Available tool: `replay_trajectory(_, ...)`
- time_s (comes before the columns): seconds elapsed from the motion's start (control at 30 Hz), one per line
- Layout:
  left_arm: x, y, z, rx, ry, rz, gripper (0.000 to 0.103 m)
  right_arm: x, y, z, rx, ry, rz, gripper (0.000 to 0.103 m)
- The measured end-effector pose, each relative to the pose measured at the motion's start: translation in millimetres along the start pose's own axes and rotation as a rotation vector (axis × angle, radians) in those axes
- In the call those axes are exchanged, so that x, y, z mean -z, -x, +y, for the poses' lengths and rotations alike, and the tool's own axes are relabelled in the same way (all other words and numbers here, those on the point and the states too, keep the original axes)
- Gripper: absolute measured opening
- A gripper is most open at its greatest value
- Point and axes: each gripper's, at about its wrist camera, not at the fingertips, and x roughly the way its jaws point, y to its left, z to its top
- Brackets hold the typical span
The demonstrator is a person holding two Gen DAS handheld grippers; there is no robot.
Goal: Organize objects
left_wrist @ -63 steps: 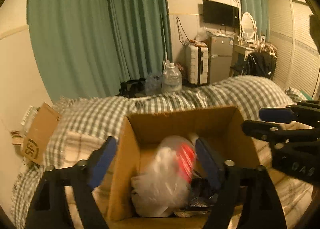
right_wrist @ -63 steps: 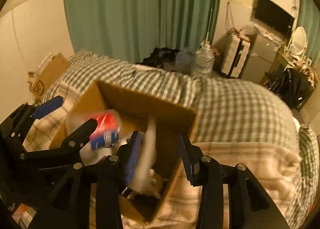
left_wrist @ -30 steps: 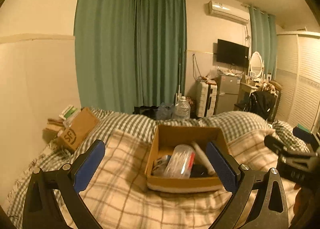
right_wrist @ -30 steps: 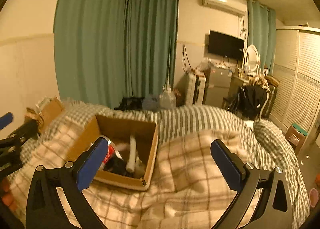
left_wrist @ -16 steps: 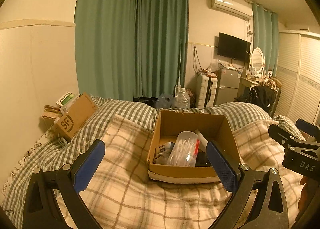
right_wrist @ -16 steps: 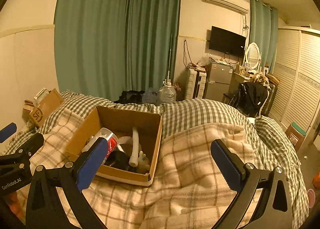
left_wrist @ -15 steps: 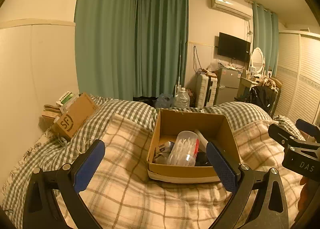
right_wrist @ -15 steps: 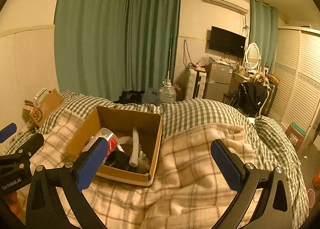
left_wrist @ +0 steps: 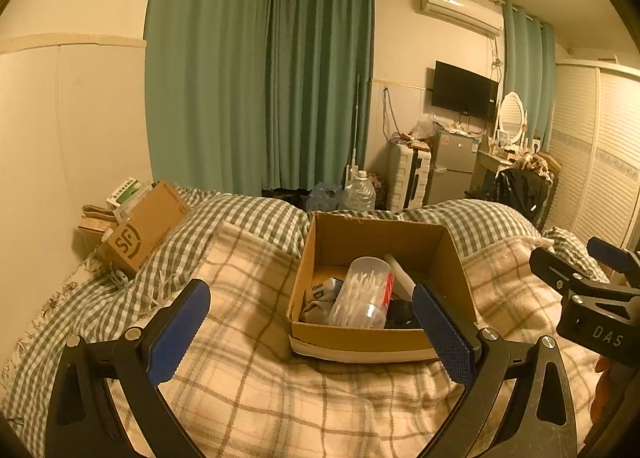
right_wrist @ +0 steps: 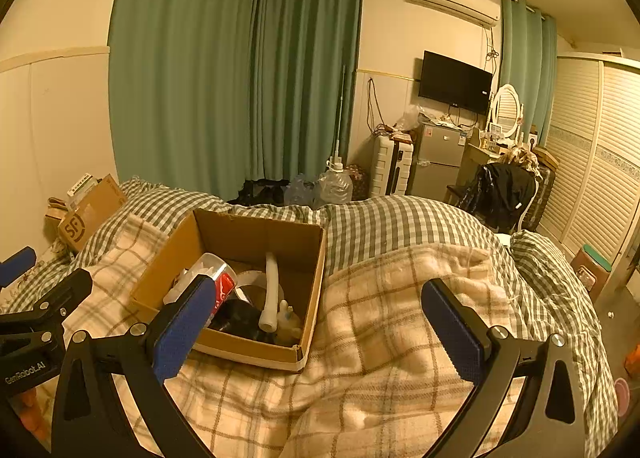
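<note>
An open cardboard box (left_wrist: 376, 234) sits on the plaid blanket (left_wrist: 248, 338) on the bed; it also shows in the right wrist view (right_wrist: 256, 230). Inside lie a clear tub of cotton swabs with a red label (left_wrist: 362, 294), a white tube (right_wrist: 271, 290), a small packet (left_wrist: 320, 290) and dark items. My left gripper (left_wrist: 316, 332) is open and empty, held back from the box's near side. My right gripper (right_wrist: 320, 328) is open and empty, near the box's right corner.
A second cardboard box marked SF (left_wrist: 140, 230) leans at the bed's left edge by the wall. Water bottles (left_wrist: 358, 194), a suitcase (left_wrist: 412, 178), a small fridge (left_wrist: 454, 158) and a chair with dark clothes (left_wrist: 520, 186) stand beyond the bed. Green curtains (left_wrist: 260, 98) hang behind.
Both grippers have pulled back from inside the box and opened wide. Over the last half second the views have barely shifted.
</note>
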Motion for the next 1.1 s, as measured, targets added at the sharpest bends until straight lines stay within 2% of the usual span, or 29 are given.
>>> replay_trajectory(1.1, 1.3, 0.6, 0.3, -0.014, 0.003, 0.005, 0.103, 2.2, -4.2, 0.4, 0.005, 0.008, 0.02, 0.103)
